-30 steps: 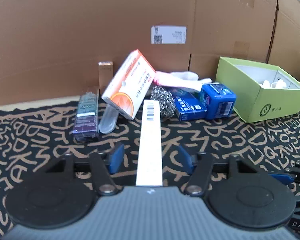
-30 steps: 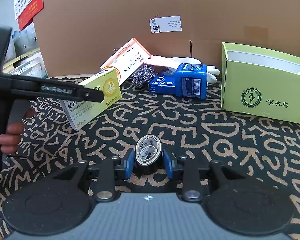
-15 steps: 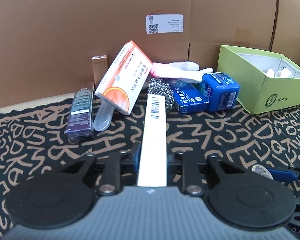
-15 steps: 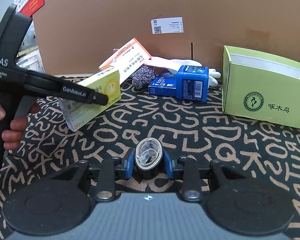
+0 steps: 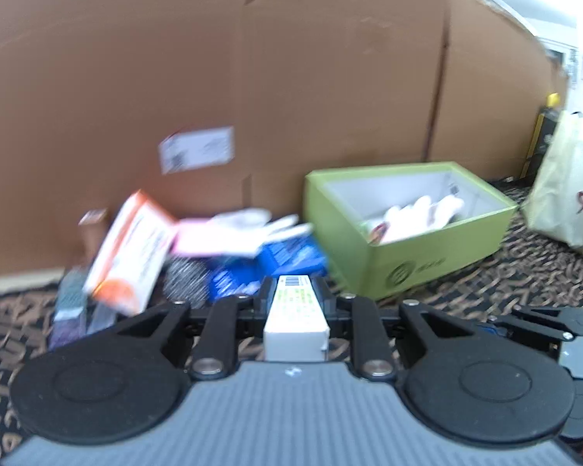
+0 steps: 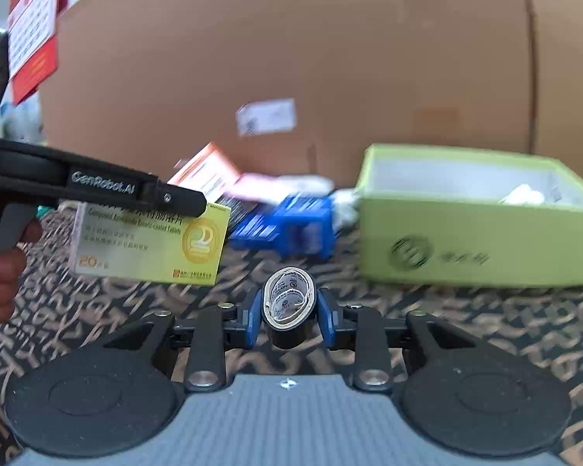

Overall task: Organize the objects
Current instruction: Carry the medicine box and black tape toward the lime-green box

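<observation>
My left gripper (image 5: 294, 298) is shut on a yellow-green medicine box (image 5: 296, 316), held above the patterned cloth. In the right wrist view the same box (image 6: 147, 242) hangs at the left under the left gripper's fingers (image 6: 175, 196). My right gripper (image 6: 288, 306) is shut on a black tape roll (image 6: 288, 312), lifted off the cloth. An open green box (image 5: 408, 225) with white items inside stands ahead to the right; it also shows in the right wrist view (image 6: 482, 213).
A pile lies by the cardboard wall (image 5: 252, 77): an orange-white box (image 5: 130, 252), a steel scourer (image 5: 186, 281), blue boxes (image 5: 287, 258), a pink-white glove (image 5: 229, 233), and a dark packet (image 5: 68, 306). A pale bag (image 5: 567, 198) stands at far right.
Both grippers have lifted and swung toward the green box, each still holding its object. The medicine box has left the cloth. The views are now motion-blurred.
</observation>
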